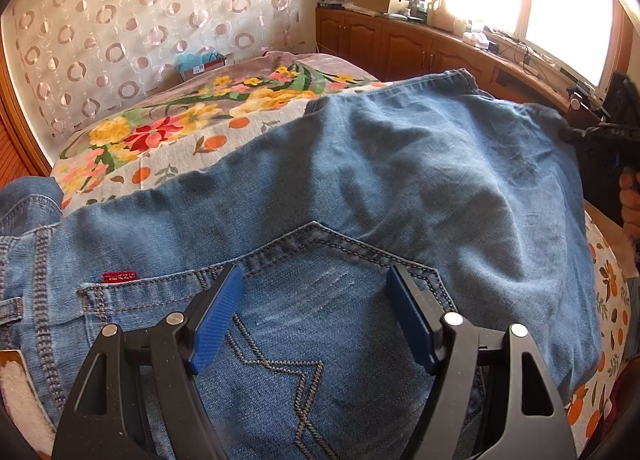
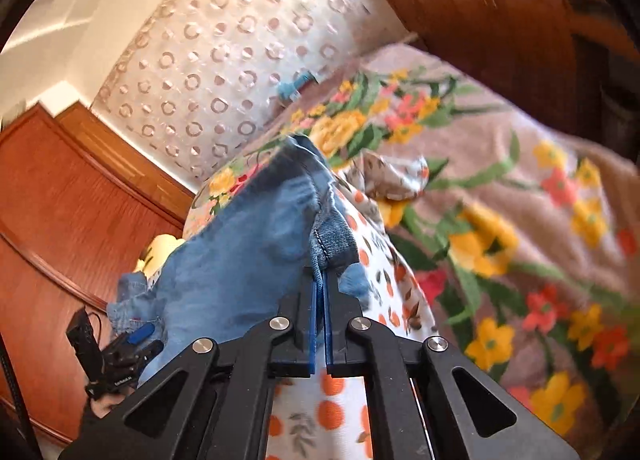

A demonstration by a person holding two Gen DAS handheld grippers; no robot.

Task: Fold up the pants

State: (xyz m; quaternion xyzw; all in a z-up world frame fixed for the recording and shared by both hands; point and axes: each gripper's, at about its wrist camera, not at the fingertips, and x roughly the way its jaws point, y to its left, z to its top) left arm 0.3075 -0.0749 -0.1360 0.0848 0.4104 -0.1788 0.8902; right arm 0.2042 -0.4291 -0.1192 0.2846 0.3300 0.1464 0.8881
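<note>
Bare bedspread (image 1: 168, 155) beyond jeans (image 1: 400, 163)

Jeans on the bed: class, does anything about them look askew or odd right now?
Yes. The jeans lie rumpled, and the right gripper, shut on bunched denim, lifts one edge off the floral bedspread.

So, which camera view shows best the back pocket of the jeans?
The left wrist view: the back pocket with its zigzag stitching fills the foreground between the open left gripper fingers. The right wrist view shows only a pinched denim edge, no pocket.
</note>
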